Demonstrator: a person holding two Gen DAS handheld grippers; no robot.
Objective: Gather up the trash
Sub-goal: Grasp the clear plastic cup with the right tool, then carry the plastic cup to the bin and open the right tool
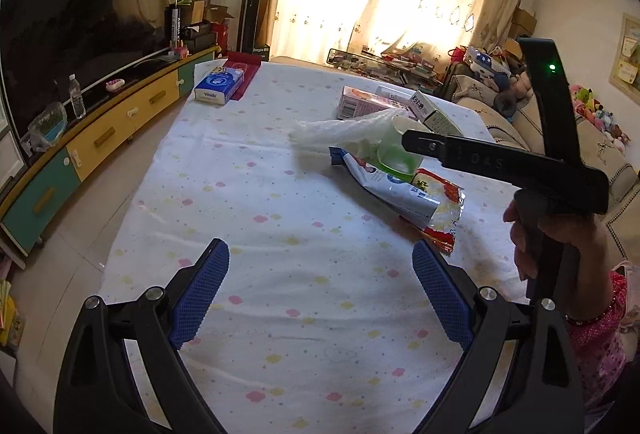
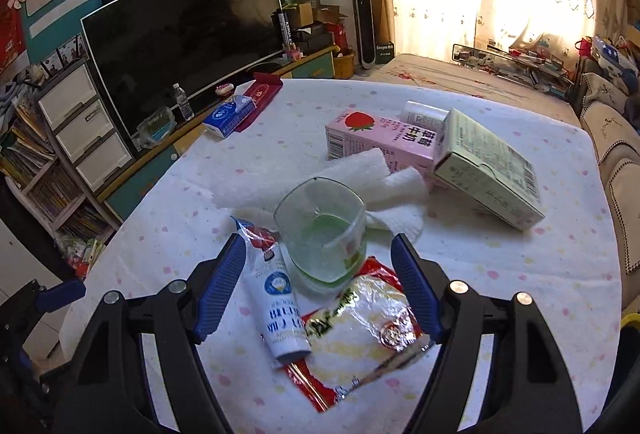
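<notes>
Two cartons [image 2: 384, 141] — tissue pack [image 2: 230, 117], paper towel [image 2: 352, 173]

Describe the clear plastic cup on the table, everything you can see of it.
The clear plastic cup is a see-through tumbler with a squarish rounded rim, a green tint low inside and a green label band. It stands upright and looks empty. Its base rests partly on the white tube and the red-edged snack wrapper, with the crumpled paper towel right behind it. The open right gripper sits just short of it, not touching.
</notes>
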